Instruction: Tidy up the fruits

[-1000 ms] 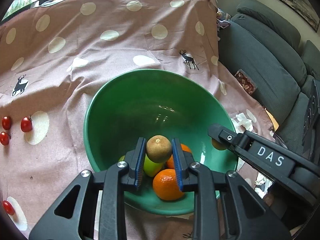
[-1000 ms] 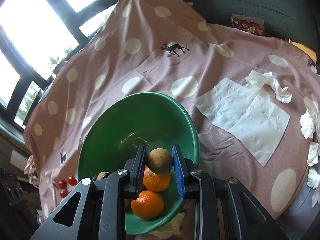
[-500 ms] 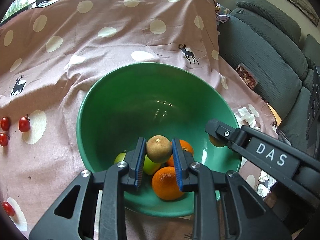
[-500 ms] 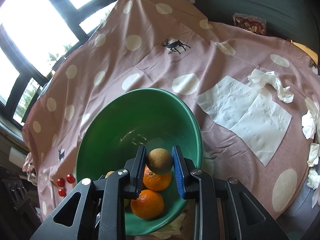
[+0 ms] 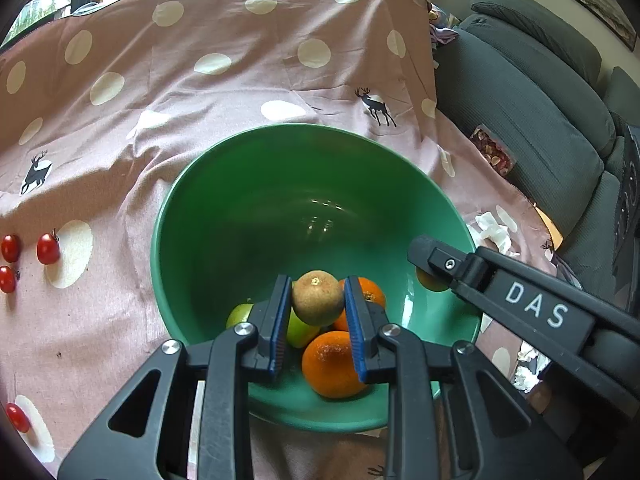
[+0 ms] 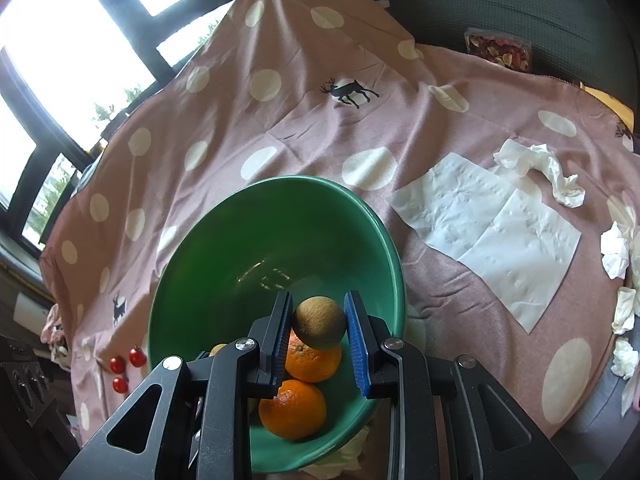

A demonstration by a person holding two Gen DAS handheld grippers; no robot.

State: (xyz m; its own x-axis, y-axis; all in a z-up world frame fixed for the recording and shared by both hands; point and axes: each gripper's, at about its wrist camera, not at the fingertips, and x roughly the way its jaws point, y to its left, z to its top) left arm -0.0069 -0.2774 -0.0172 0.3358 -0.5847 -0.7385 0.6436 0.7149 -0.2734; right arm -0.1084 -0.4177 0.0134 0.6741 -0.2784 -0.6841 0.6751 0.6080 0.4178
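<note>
step: carrying two brown fruits to the green bowl, which sits near the table's near edge; oranges and a green fruit already lie inside.
left gripper: pinches a round, rough-skinned brown fruit over the bowl.
right gripper: pinches a second brown fruit over the bowl too.
next move, likely: spread the jaws low so each fruit drops softly.
left out: glossy cherry tomatoes on the dotted pink cloth toward its left edge.
</note>
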